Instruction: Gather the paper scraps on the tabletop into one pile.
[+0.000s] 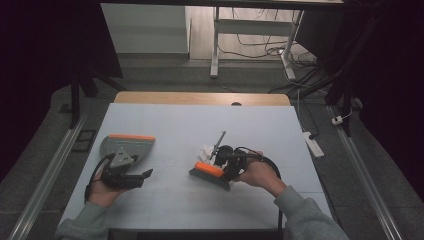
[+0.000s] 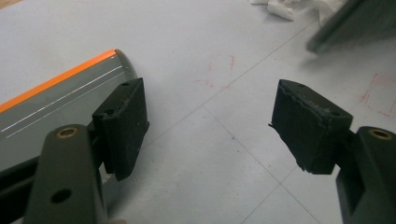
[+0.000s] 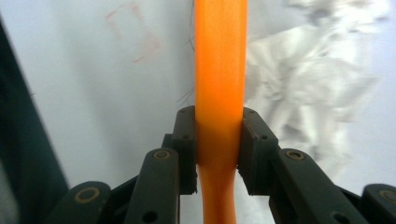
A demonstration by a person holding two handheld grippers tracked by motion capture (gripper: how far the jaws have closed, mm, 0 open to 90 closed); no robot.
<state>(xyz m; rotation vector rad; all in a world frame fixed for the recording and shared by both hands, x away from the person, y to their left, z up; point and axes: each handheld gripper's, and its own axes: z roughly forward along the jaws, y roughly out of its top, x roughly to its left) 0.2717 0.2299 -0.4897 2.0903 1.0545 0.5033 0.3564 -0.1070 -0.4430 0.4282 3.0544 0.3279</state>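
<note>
A small brush point(image 1: 209, 172) with an orange back and dark bristles lies mid-table. My right gripper point(image 1: 226, 162) is shut on its orange part point(image 3: 219, 70), which stands straight up between the jaws point(image 3: 218, 140). Crumpled white paper point(image 1: 205, 149) lies just beyond the brush, and it spreads to the right of the orange part point(image 3: 308, 79). A grey dustpan point(image 1: 128, 146) with an orange lip sits at the left. My left gripper point(image 1: 144, 174) is held just in front of the pan, open and holding nothing point(image 2: 210, 126), with the dustpan point(image 2: 56, 98) beside its left jaw.
The light blue mat point(image 1: 170, 125) covers the table, with a bare wooden strip point(image 1: 200, 98) at its far edge. A thin grey rod point(image 1: 219, 141) sticks up behind the right gripper. Faint red marks point(image 2: 219, 70) show on the mat. The brush's bristles point(image 2: 355, 23) are blurred at the top right.
</note>
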